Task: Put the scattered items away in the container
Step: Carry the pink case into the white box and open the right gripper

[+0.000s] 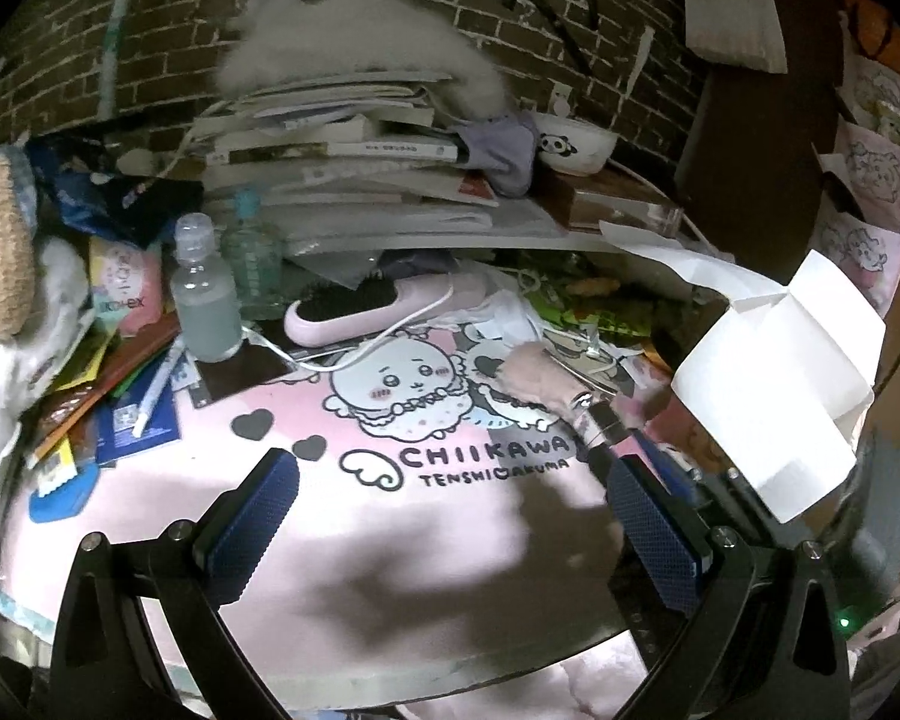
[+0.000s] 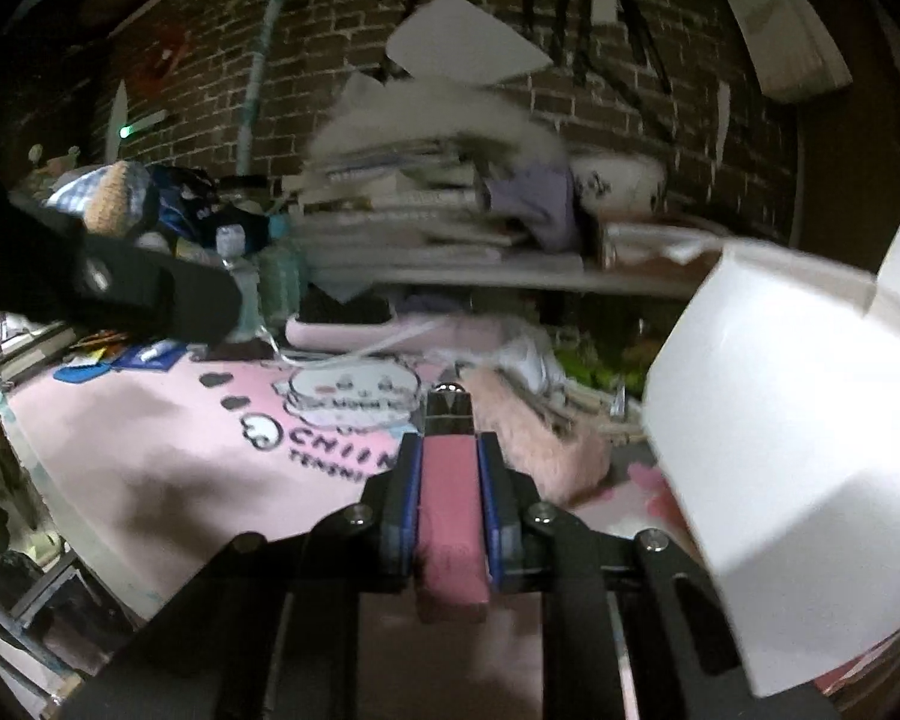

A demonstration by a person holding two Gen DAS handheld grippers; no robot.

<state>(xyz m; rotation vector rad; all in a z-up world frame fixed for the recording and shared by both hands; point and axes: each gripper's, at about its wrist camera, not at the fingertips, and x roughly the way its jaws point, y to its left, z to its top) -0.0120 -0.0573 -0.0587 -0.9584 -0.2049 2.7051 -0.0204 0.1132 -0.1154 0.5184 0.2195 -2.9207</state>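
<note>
Tube, pink, dark-capped | my right gripper is pinching it, long axis running forward along the fingers | white container is lying just right of the cap | left gripper is hanging spread, empty, farther off.

Left gripper: jaws apart, nothing between, above pink mat. Ahead: pink brush (corded). Right: white box.
</note>
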